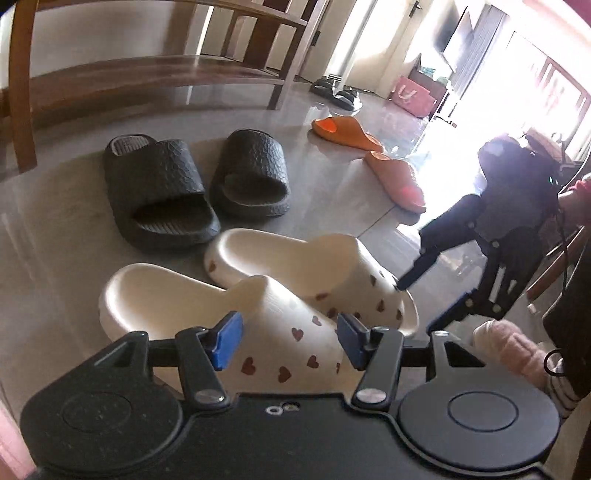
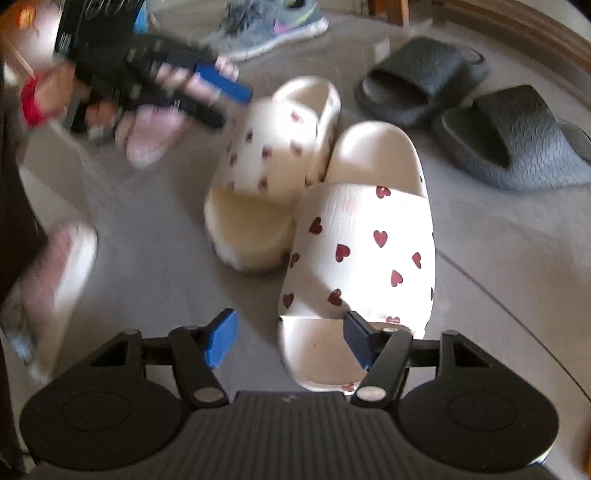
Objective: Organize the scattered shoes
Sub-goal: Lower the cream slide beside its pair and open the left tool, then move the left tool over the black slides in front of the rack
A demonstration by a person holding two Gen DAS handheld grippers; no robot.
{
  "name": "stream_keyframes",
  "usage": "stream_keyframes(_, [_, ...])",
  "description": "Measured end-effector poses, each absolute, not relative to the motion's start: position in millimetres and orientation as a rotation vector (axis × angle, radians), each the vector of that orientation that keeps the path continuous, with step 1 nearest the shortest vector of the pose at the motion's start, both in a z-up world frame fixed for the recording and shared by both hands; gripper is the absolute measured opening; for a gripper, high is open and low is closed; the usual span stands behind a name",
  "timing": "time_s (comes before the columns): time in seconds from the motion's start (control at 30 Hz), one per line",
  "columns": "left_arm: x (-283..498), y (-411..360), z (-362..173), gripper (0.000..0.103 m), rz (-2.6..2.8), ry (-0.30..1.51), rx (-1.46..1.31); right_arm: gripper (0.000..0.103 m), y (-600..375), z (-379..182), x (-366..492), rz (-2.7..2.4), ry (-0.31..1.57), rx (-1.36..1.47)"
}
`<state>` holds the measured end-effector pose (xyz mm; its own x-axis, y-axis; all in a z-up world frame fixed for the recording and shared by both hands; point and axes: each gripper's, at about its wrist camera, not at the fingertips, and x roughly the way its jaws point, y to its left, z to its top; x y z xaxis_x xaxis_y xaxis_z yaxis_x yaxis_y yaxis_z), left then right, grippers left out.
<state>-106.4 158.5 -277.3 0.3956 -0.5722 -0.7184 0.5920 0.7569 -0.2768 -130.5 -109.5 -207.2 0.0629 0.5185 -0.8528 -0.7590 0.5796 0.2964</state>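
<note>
Two white slippers with red hearts lie side by side on the grey floor, one (image 1: 221,317) (image 2: 273,158) closer to my left gripper, the other (image 1: 314,266) (image 2: 354,258) closer to my right. My left gripper (image 1: 288,339) (image 2: 221,99) hovers over its slipper with the jaws wide and the blue pads clear of the strap. My right gripper (image 2: 290,339) (image 1: 419,306) is open at the toe of the other slipper. Its right pad is beside the toe and its left pad is over bare floor. In the left wrist view one right fingertip sits at that toe's edge.
A pair of black slides (image 1: 159,188) (image 2: 513,136) stands beyond the white ones, near a wooden rack (image 1: 147,74). Two orange slippers (image 1: 343,133) lie farther off, and dark shoes (image 1: 336,92) by the wall. A grey sneaker (image 2: 269,26) and pink fuzzy slippers (image 2: 155,136) sit close by.
</note>
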Motion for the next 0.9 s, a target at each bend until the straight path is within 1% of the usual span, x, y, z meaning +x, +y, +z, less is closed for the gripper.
stream_keyframes(0.13, [-112.9,164.5,-274.6,0.057,-0.711,0.897,0.033,0.070,-88.0,-210.0,-124.3,0.991,1.092,-0.299])
stream_keyframes(0.23, [-116.2,170.7,-271.4,0.057,-0.691,0.899,0.034,0.070,-77.2,-211.6,-121.8,1.024,1.082,-0.283])
stream_keyframes(0.47, [-113.8,173.4,-254.9,0.058,-0.644,0.854,0.050,0.070,-48.4,-210.0,-125.1,1.150,1.052,-0.227])
stream_keyframes(0.57, [-107.3,169.5,-245.6,0.058,-0.621,0.818,0.067,0.069,-36.8,-201.7,-131.8,1.221,1.006,-0.255])
stream_keyframes(0.73, [-85.3,156.3,-237.7,0.058,-0.573,0.746,0.076,0.069,-65.7,-181.7,-114.5,1.162,0.935,-0.245])
stream_keyframes(0.8, [-68.9,147.9,-237.5,0.058,-0.548,0.747,0.060,0.069,-82.3,-176.1,-99.7,1.074,0.907,-0.217])
stream_keyframes(0.9, [-37.4,132.9,-234.5,0.058,-0.522,0.794,0.013,0.069,-109.2,-165.7,-71.6,0.893,0.846,-0.170])
